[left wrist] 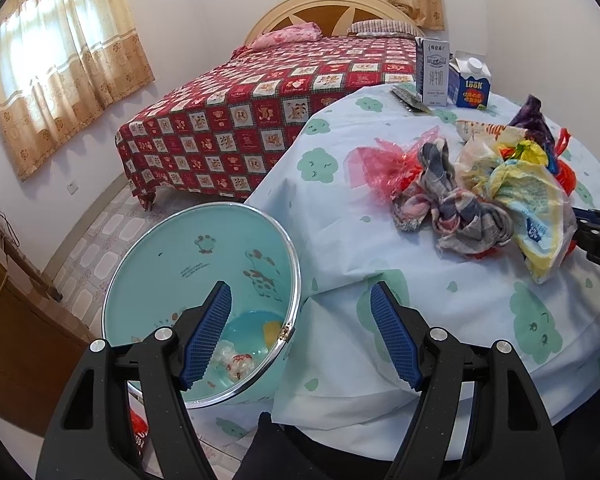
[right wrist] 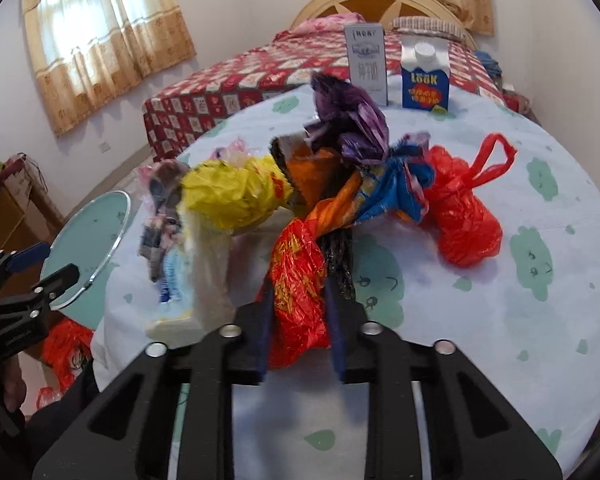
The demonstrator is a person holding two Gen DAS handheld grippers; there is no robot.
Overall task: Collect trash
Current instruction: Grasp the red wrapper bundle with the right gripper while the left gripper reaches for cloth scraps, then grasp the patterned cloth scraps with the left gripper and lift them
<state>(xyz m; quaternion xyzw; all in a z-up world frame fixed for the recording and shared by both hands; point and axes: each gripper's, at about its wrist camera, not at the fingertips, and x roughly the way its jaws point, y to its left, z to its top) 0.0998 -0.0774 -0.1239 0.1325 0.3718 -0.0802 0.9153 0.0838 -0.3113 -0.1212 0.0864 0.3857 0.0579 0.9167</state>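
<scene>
Clearly the right gripper [right wrist: 298, 320] clenched the red wrapper [right wrist: 298, 280]; lifting slowly from the table's [right wrist: 500, 320] near edge suited; left gripper [left wrist: 300, 336] gaped empty.

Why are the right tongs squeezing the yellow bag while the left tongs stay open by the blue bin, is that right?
Not quite. The right tongs are squeezing the red-orange bag, not the yellow bag, which sits to its left, outside the tongs. The right wrist view shows this. The left tongs are indeed open by the blue bin.
</scene>
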